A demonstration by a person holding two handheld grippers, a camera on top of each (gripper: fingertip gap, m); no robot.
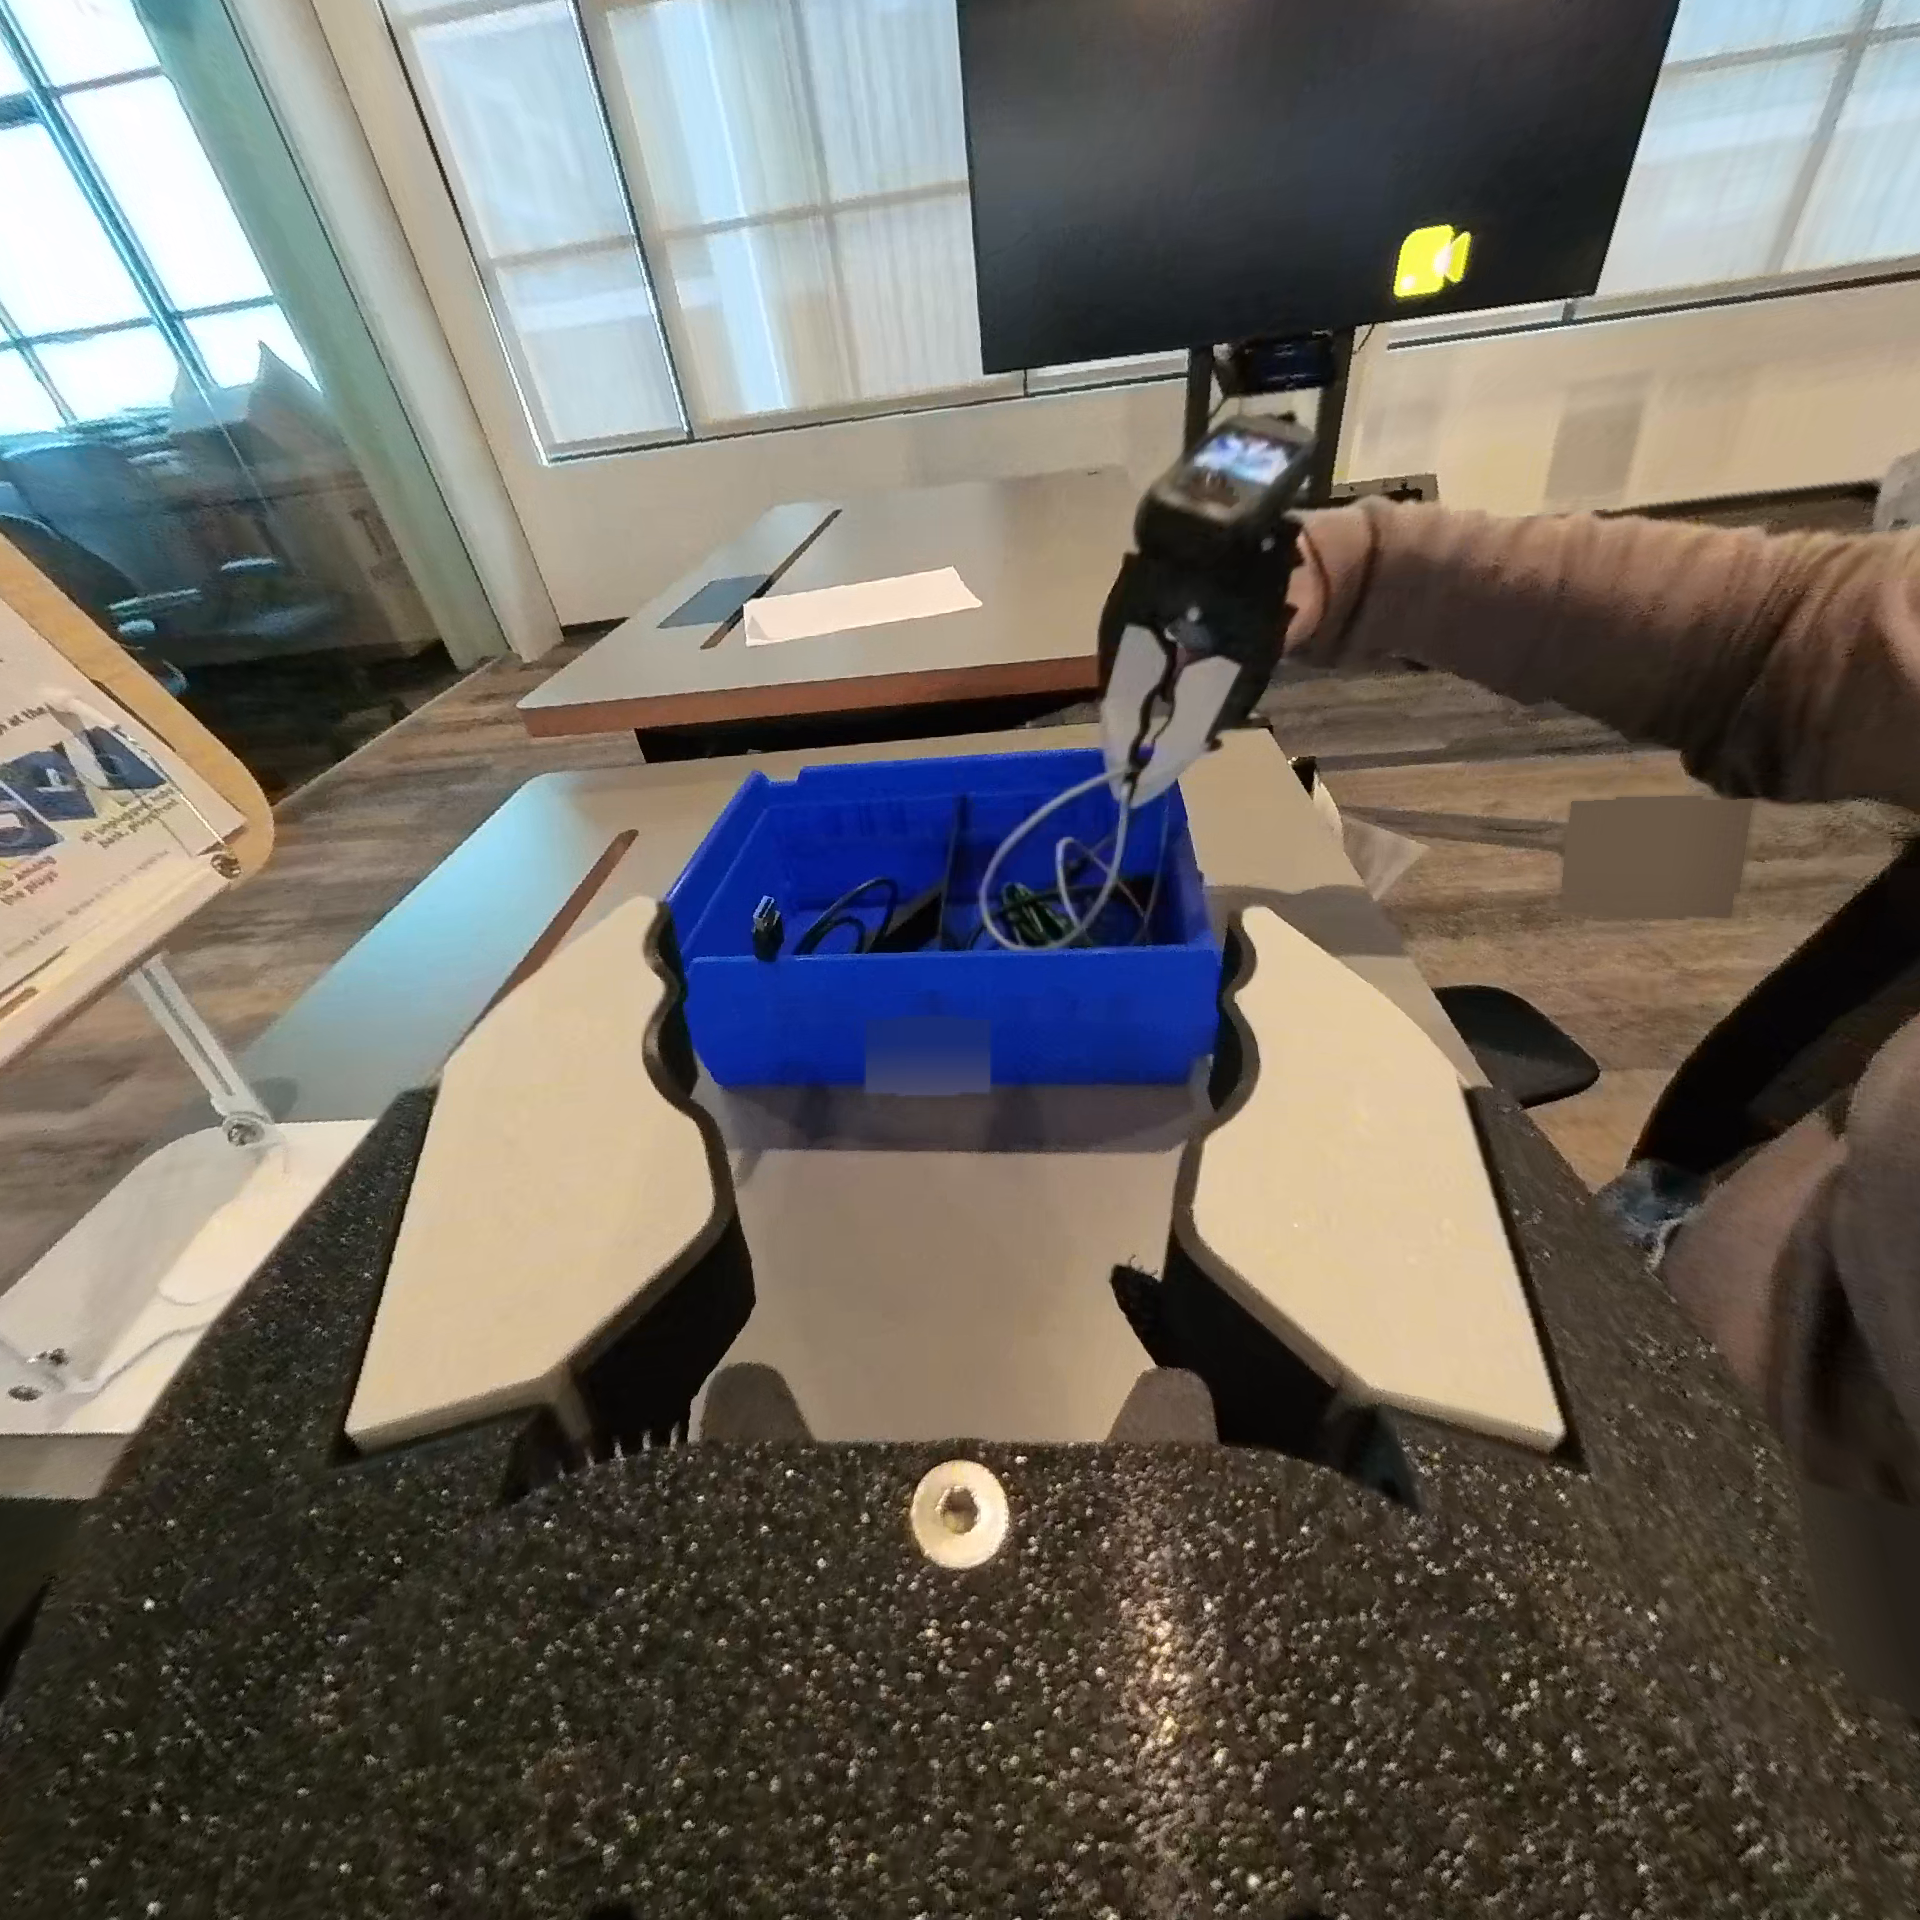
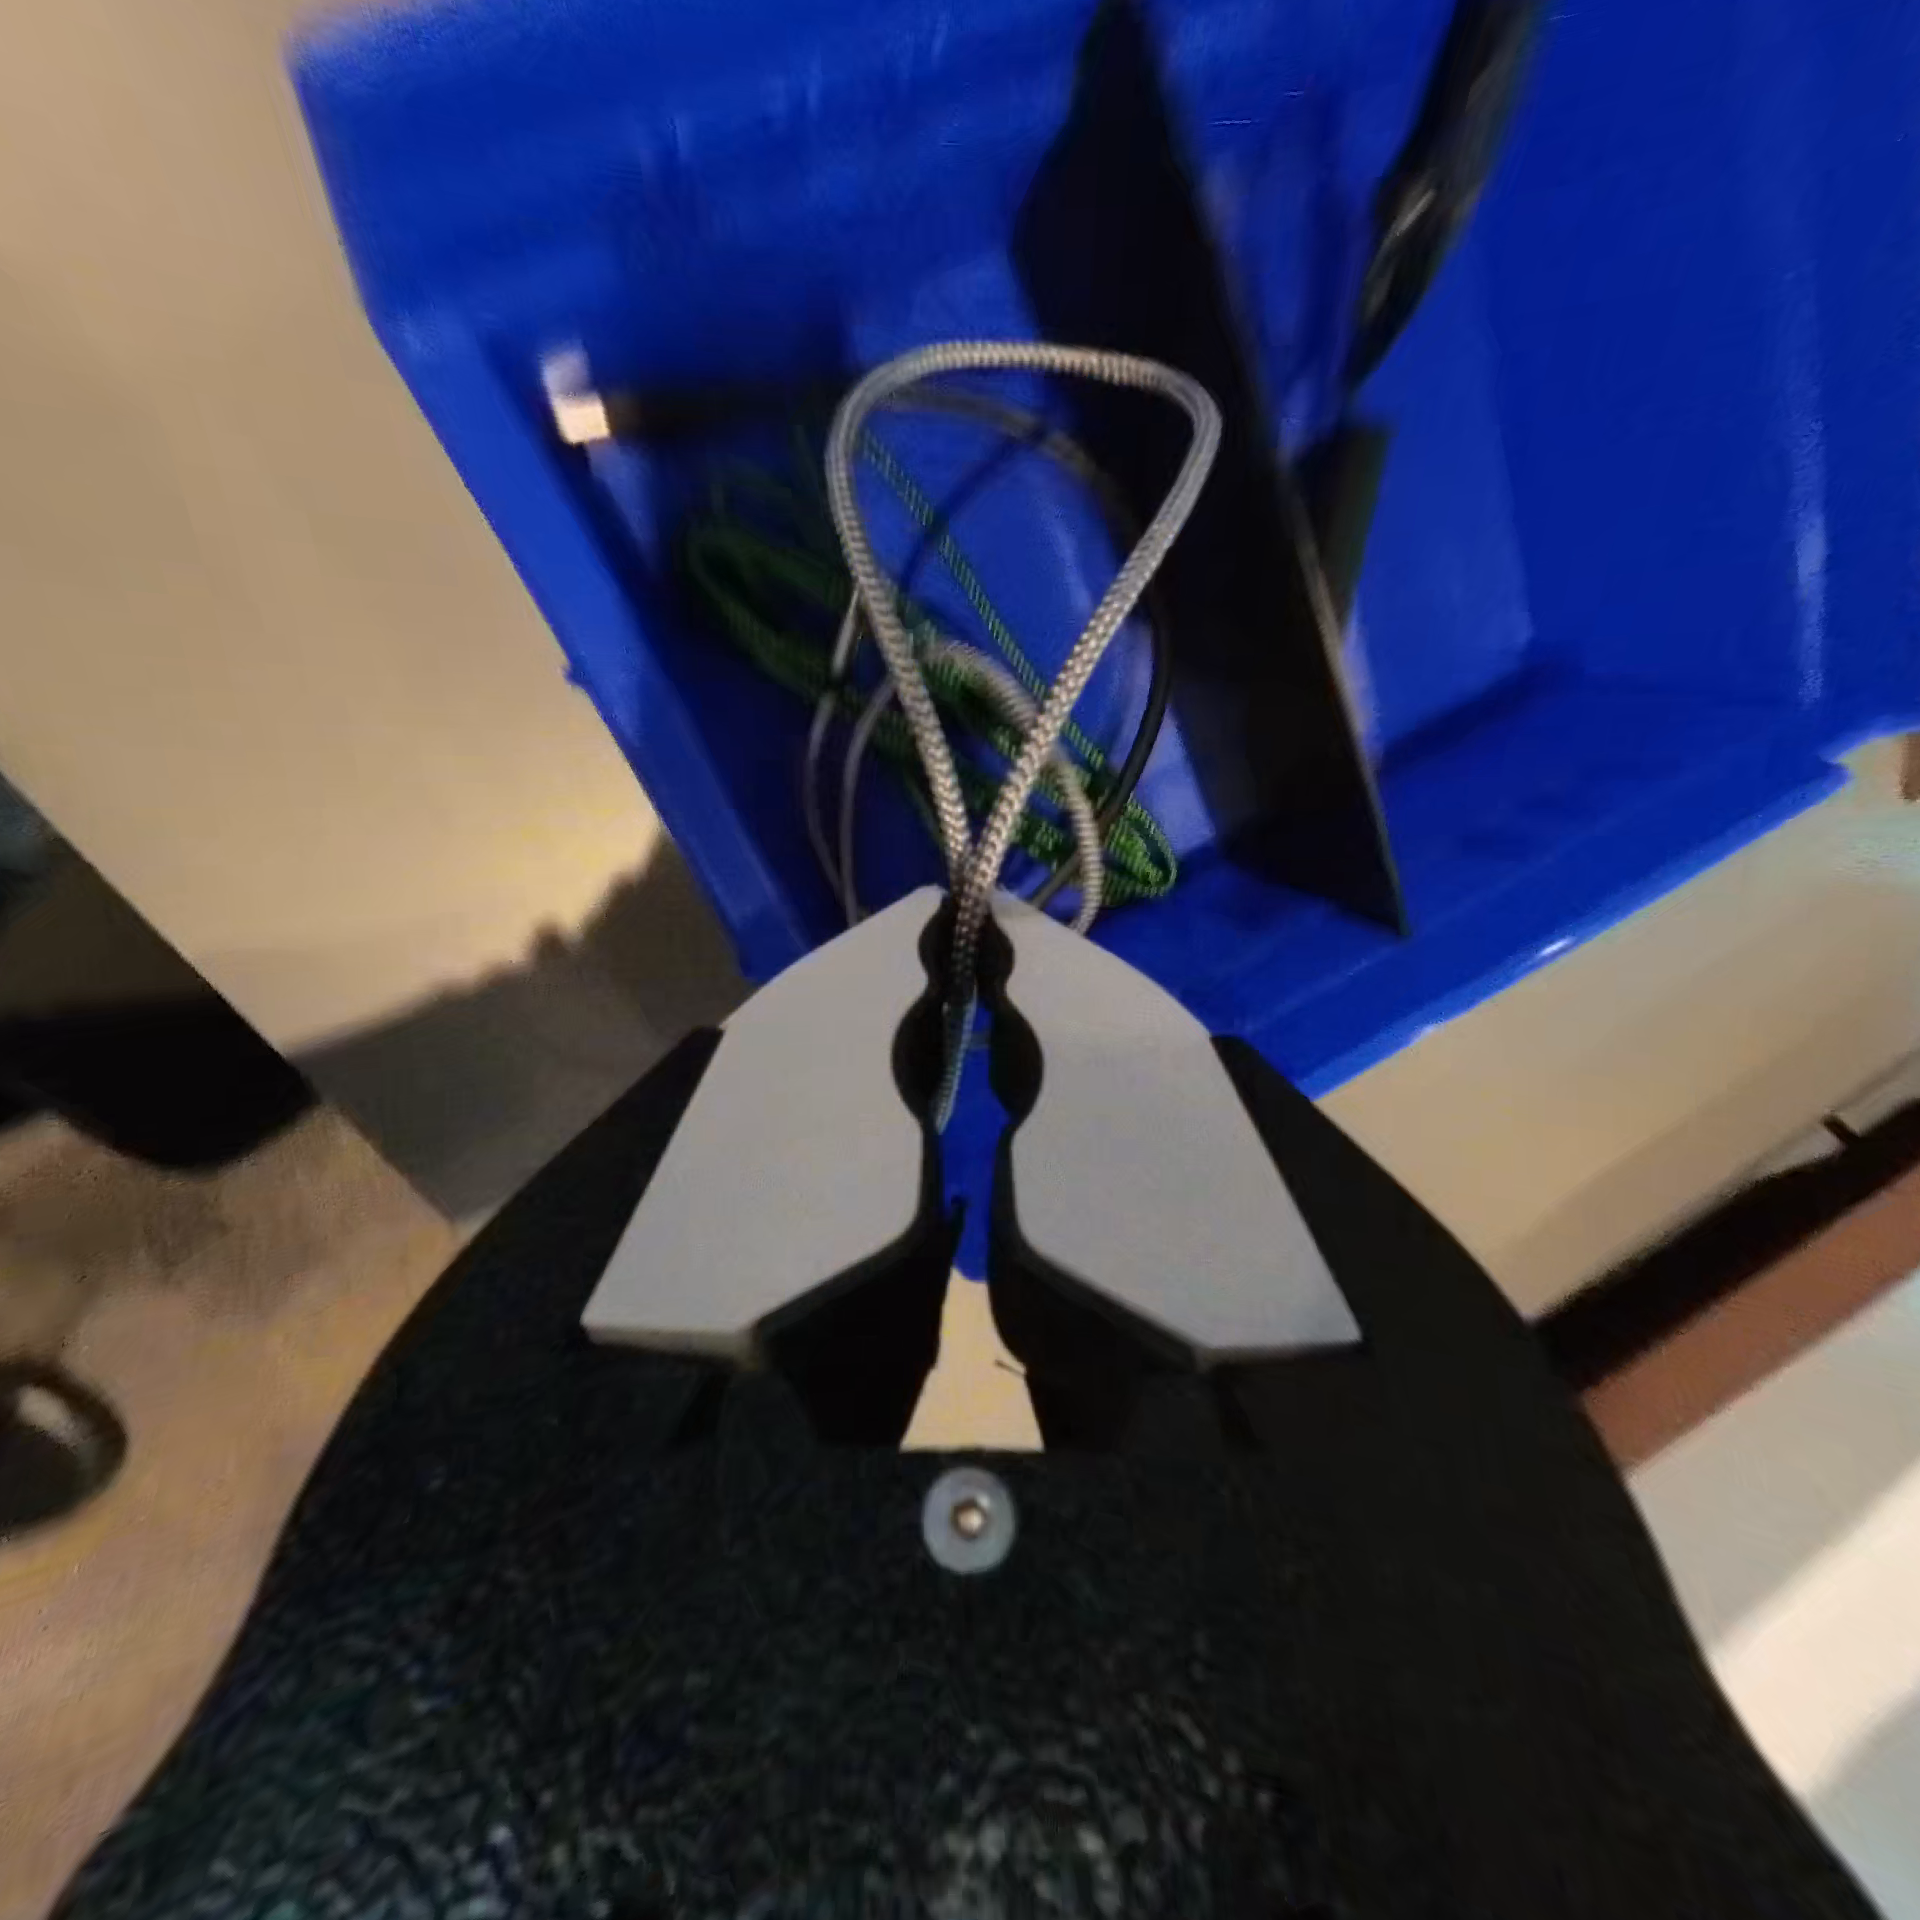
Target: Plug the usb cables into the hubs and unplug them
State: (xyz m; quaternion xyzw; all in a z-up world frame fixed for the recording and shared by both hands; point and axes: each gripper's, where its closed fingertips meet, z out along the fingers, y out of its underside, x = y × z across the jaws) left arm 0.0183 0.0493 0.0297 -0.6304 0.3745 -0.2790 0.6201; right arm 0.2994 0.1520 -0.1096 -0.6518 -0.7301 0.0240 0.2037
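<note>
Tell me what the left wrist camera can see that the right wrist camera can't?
Only the left wrist view shows the big dark screen, the windows, a sheet of paper on the far table, a person's sleeve, and the open left claw holding nothing.

Only the right wrist view shows the grey cable's woven braid up close, pinched doubled in the right claw, and a silver plug by the box wall.

Both show the blue box, its black divider, the looping grey cable, a green cable, and the right claw.
</note>
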